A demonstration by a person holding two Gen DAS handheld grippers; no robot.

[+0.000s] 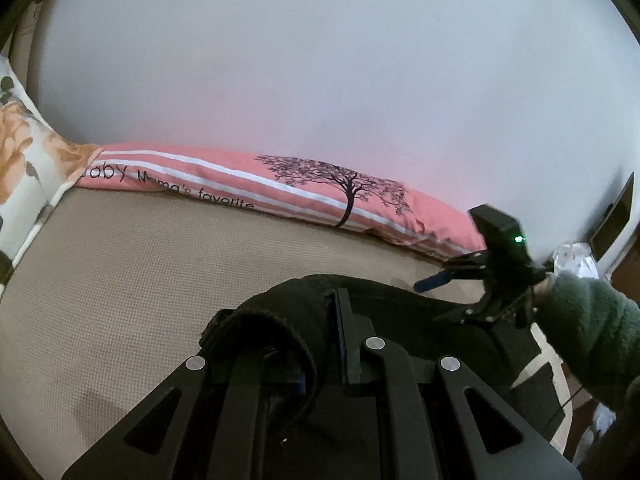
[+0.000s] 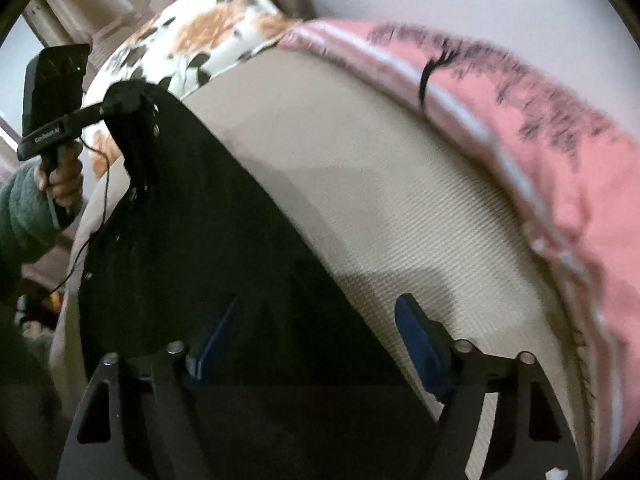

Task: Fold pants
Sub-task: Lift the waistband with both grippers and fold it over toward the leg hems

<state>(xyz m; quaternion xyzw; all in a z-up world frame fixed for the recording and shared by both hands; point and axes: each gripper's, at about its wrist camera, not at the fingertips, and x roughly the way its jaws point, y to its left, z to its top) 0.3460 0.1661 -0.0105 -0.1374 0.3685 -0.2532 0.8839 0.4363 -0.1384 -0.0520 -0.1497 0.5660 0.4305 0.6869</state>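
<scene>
L gripper pinches black pants at waistband edge, lifted off beige mattress so cloth hangs free for fold. R gripper spread, nothing pinched, over pants' edge, prob. to grab 2nd corner. Pink pillow beyond pants.

Both grippers were matte black, with flat linkage arms pinned by round silver rivets and blue pads on the fingers. The left gripper, at the upper left of the right wrist view, had a pistol handle with small white lettering, a boxy black top and a thin black cable. The right gripper, at the right edge of the left wrist view, carried a green light. Each hand wore a fuzzy grey-green sleeve.
</scene>
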